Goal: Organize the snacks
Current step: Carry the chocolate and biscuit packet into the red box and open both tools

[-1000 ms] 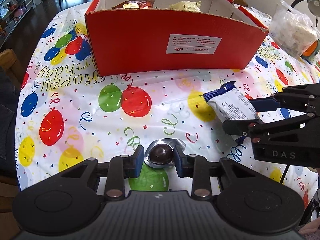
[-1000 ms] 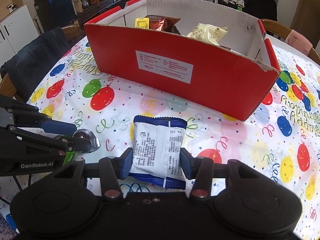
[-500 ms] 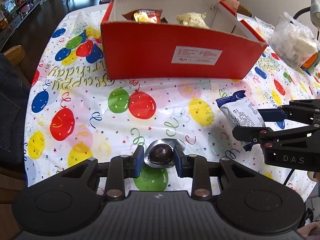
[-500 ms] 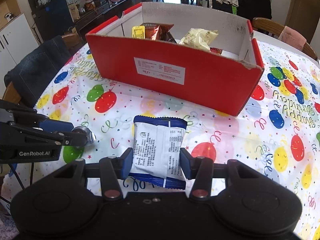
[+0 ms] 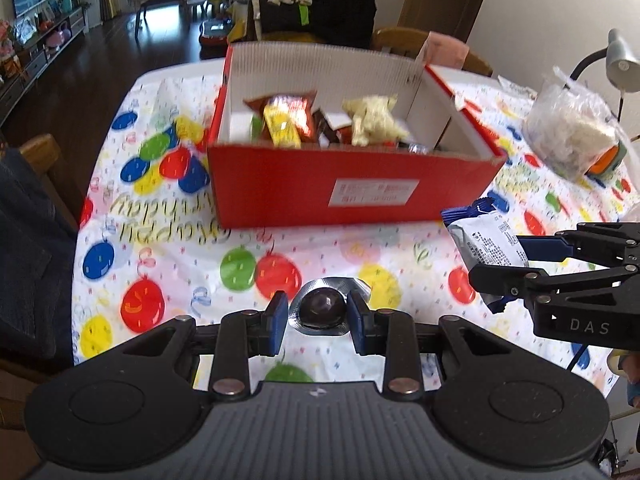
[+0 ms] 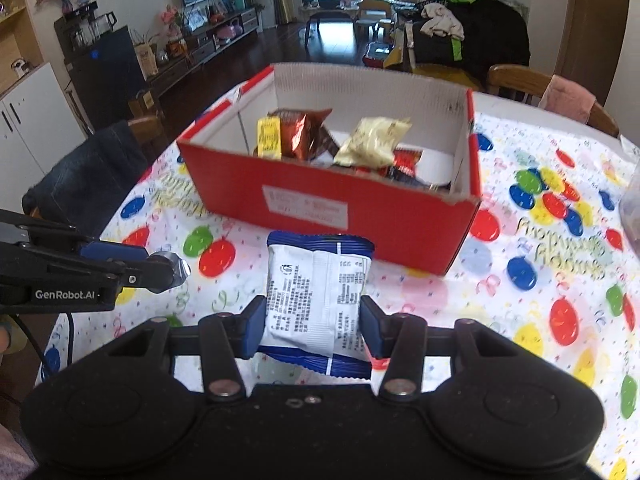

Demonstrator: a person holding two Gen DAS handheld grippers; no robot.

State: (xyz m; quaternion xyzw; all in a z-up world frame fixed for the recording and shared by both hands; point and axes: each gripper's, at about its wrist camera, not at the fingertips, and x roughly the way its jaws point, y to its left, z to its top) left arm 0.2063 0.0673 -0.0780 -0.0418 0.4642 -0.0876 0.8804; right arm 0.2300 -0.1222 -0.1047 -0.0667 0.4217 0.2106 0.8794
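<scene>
My left gripper (image 5: 318, 314) is shut on a silver-wrapped dark chocolate ball (image 5: 322, 307), held above the tablecloth. It also shows in the right wrist view (image 6: 170, 270) at the left. My right gripper (image 6: 312, 326) is shut on a white and blue snack packet (image 6: 318, 296), also held in the air; the packet shows in the left wrist view (image 5: 486, 240) at the right. The red cardboard box (image 5: 280, 188) stands open ahead of both grippers and holds several snack packets (image 6: 372, 142). Both grippers are short of its near wall.
The table wears a balloon-print birthday cloth (image 5: 160, 248). A clear plastic bag of goods (image 5: 572, 136) and a desk lamp (image 5: 618, 60) stand at the right. Chairs (image 6: 540, 88) ring the table; a jacket (image 6: 84, 176) hangs on the left one.
Both grippers have risen with their snacks, so I now look down into the box from above its near wall. Grips are unchanged.
</scene>
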